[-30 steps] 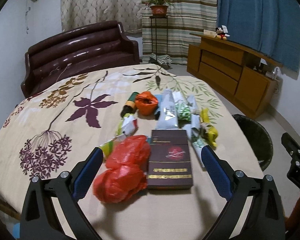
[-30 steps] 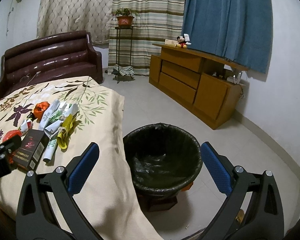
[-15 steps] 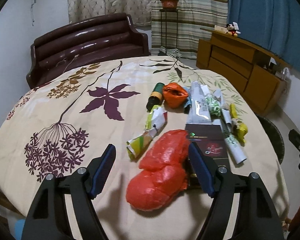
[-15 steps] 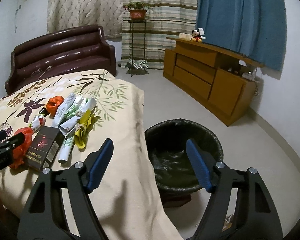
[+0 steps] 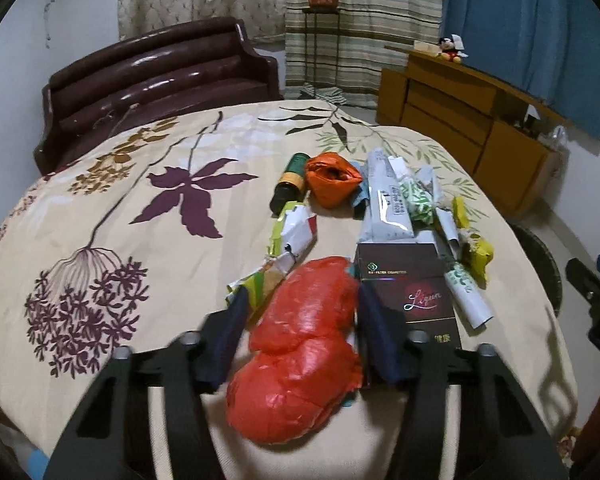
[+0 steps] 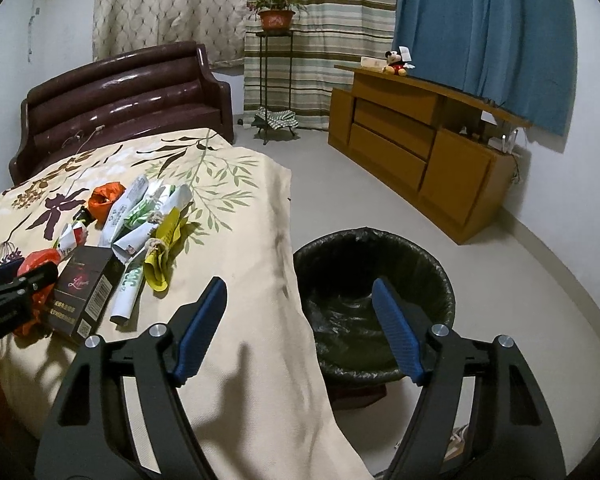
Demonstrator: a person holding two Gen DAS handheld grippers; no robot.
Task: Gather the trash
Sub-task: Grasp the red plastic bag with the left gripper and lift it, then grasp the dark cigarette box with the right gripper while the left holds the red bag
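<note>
The left claw [image 5: 300, 320] is closing around the crumpled red plastic bag [image 5: 300, 352] on the flowered table [image 5: 100, 220], beside a dark carton [image 5: 416, 300], while the right claw [image 6: 300, 320] hangs open, empty, above the black-lined bin [image 6: 374, 300].

Your right gripper [image 6: 298, 328] hangs with jaws apart and nothing between them, over the cloth's [image 6: 240, 264] edge and the black-lined bin [image 6: 374, 276]. To your left, the trash pile [image 6: 140, 220] lies on the cloth, the dark box [image 6: 86, 286] nearest. Your left gripper [image 6: 18, 280] is by the red bag [image 6: 36, 260].
</note>
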